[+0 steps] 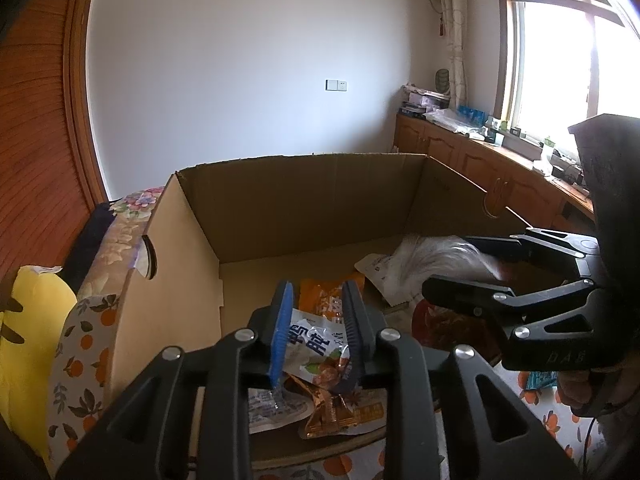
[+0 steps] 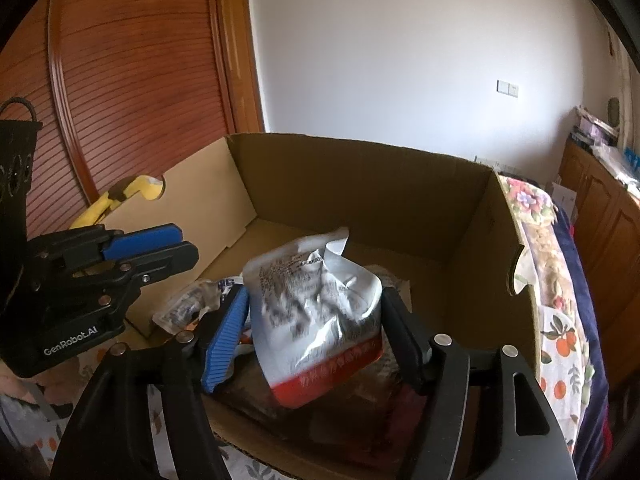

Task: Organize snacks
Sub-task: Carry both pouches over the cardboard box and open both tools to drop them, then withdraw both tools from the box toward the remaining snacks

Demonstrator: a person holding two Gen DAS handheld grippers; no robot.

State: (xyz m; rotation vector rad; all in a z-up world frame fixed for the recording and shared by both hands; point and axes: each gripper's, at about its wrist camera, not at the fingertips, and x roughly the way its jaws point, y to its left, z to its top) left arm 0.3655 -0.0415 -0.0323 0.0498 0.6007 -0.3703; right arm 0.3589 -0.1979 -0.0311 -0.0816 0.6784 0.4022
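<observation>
A large open cardboard box (image 1: pixel 304 208) holds several snack packets. My left gripper (image 1: pixel 316 312) is open above the box's near edge, over a white and blue packet (image 1: pixel 312 344), with an orange packet (image 1: pixel 324 300) behind it and a brown one (image 1: pixel 336 412) below. My right gripper (image 2: pixel 316 320) has its jaws wide apart around a silver bag with a red bottom (image 2: pixel 320 312), which looks blurred; I cannot tell if it is held. That bag (image 1: pixel 432 260) and the right gripper (image 1: pixel 468 264) show at the right of the left wrist view. The left gripper (image 2: pixel 176 248) shows at left.
The box (image 2: pixel 472 240) sits on a bed with an orange-print cover (image 1: pixel 80 360). A yellow plush (image 1: pixel 32 320) lies left of the box. A wooden wardrobe (image 2: pixel 120 80) stands behind, and wooden cabinets (image 1: pixel 480 160) run under the window.
</observation>
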